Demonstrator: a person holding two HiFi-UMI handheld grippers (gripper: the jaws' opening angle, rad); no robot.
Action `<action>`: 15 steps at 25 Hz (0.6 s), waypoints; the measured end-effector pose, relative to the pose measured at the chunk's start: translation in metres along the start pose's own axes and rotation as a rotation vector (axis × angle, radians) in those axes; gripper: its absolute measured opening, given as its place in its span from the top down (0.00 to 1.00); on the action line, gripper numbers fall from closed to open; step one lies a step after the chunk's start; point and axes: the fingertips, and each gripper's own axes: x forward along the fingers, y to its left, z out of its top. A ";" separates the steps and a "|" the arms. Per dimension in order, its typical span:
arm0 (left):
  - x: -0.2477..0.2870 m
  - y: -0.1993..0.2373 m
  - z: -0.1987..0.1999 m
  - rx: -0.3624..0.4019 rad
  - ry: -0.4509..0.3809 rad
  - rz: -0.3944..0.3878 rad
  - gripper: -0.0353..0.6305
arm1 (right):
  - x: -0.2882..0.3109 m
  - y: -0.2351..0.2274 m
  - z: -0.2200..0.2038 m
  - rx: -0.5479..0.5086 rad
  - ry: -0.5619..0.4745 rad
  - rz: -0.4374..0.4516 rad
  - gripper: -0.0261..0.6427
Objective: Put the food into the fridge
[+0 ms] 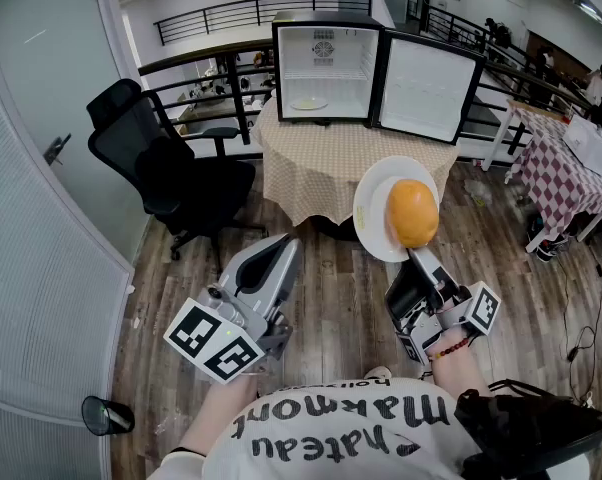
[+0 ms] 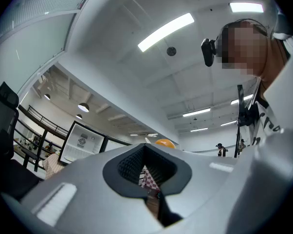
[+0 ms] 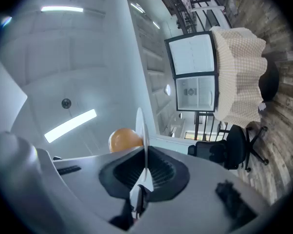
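My right gripper (image 1: pixel 418 258) is shut on the near rim of a white plate (image 1: pixel 373 208), held up over the wooden floor. A round orange piece of food (image 1: pixel 413 212) lies on the plate. In the right gripper view the plate (image 3: pixel 142 130) stands edge-on between the jaws, with the food (image 3: pixel 124 139) to its left. The small black fridge (image 1: pixel 326 68) stands open on the round table (image 1: pixel 341 158) ahead, its door (image 1: pixel 428 86) swung to the right. Another plate (image 1: pixel 308 103) lies on the fridge's floor. My left gripper (image 1: pixel 281 253) is shut with nothing in it and points up, low at the left.
A black office chair (image 1: pixel 166 168) stands left of the table. A black railing (image 1: pixel 211 63) runs behind it. A checked-cloth table (image 1: pixel 561 168) is at the far right. A glass wall (image 1: pixel 41 228) borders the left side.
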 end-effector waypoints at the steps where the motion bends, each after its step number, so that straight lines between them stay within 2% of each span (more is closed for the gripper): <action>1: 0.000 -0.001 0.000 0.000 -0.001 -0.001 0.94 | 0.000 0.001 0.000 -0.002 0.000 0.002 0.93; 10: -0.003 -0.002 0.003 0.023 -0.017 0.006 0.94 | -0.001 -0.001 0.004 -0.018 0.006 0.023 0.92; 15: 0.003 0.025 0.001 0.009 -0.001 0.014 0.94 | 0.021 -0.020 0.004 0.008 0.009 0.022 0.92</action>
